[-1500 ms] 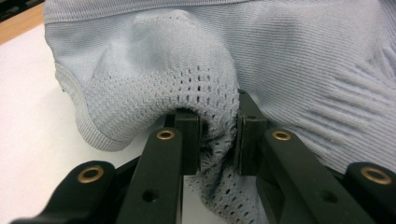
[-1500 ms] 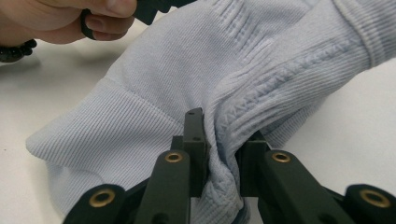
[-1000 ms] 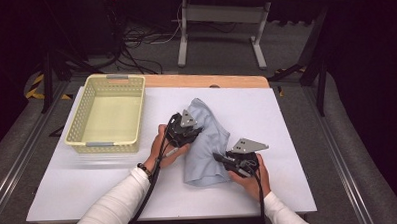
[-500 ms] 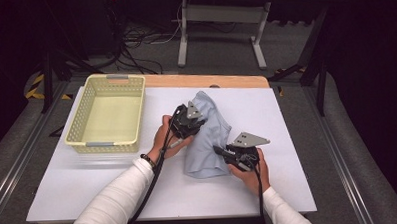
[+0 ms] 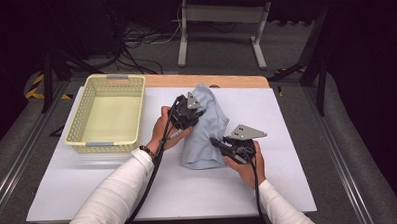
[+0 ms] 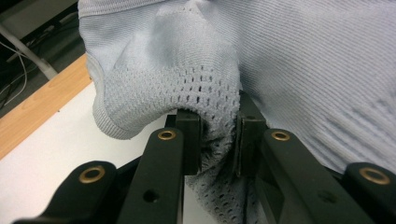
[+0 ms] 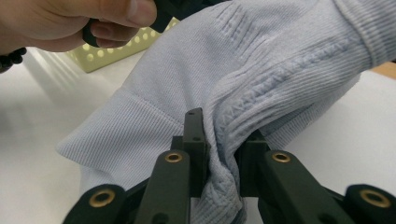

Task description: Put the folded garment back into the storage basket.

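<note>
The pale blue garment [image 5: 203,129] lay bunched on the white worktop [image 5: 287,119], just right of the yellow basket [image 5: 106,112], and both grippers had hold of it. The left gripper [image 5: 186,114] gripped a fold near the garment's far end, its fingers [image 6: 190,140] pressed onto an open-mesh patch of the cloth. The right gripper [image 5: 228,143] clamped the near edge, its fingers [image 7: 195,140] closed on a thick ribbed seam.

By my reading, the work was at an early to middle stage: the garment was grasped at 2 points and partly raised off the worktop, but it was neither spread flat nor folded, and the basket held nothing. Whether it was meant to be folded or dropped in the basket could not be told; either way, most of the work seemed left to do.

The cloth was a fine-ribbed knit, soft and limp, draping in loose folds, with a perforated mesh panel and a raised zigzag stitch along 1 hem. The basket was rigid plastic, rectangular, with walls pierced by rows of small holes and a grey handle at each short end. The worktop was smooth and matt, with a strip of wood showing beyond the basket.
</note>
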### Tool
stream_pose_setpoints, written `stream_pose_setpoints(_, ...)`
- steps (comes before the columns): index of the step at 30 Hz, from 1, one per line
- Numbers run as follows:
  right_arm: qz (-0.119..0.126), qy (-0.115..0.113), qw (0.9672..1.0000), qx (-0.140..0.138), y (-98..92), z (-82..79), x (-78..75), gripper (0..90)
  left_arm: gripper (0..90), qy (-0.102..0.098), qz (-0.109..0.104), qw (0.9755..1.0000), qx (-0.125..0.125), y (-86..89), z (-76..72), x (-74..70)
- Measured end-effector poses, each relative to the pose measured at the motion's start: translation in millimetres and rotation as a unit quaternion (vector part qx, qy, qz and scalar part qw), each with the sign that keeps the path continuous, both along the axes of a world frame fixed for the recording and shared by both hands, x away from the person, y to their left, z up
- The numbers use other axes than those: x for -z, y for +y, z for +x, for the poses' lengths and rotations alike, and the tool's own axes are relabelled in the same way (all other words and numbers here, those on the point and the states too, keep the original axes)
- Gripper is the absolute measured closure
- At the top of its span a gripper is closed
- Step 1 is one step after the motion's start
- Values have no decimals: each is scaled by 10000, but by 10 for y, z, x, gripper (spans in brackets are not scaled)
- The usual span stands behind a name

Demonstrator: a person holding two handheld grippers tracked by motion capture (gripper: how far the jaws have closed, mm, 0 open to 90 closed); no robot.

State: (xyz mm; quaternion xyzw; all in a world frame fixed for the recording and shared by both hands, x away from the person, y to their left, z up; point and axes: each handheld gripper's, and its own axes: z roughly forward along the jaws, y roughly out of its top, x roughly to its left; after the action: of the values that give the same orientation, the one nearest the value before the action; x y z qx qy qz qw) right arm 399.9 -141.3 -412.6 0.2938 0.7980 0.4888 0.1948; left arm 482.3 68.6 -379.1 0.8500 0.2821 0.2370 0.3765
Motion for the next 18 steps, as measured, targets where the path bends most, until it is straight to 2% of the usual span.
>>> stream_pose_setpoints(11, 114, -127, 9999, -24, 93, 92, -110, 787, 767, -166, 152, 9997, -93, 77, 58, -179)
stream_pose_setpoints(18, 203, -131, 9997, -74, 191, 172, -171, 788, 767, -230, 199, 9993, -227, 181, 90, -275)
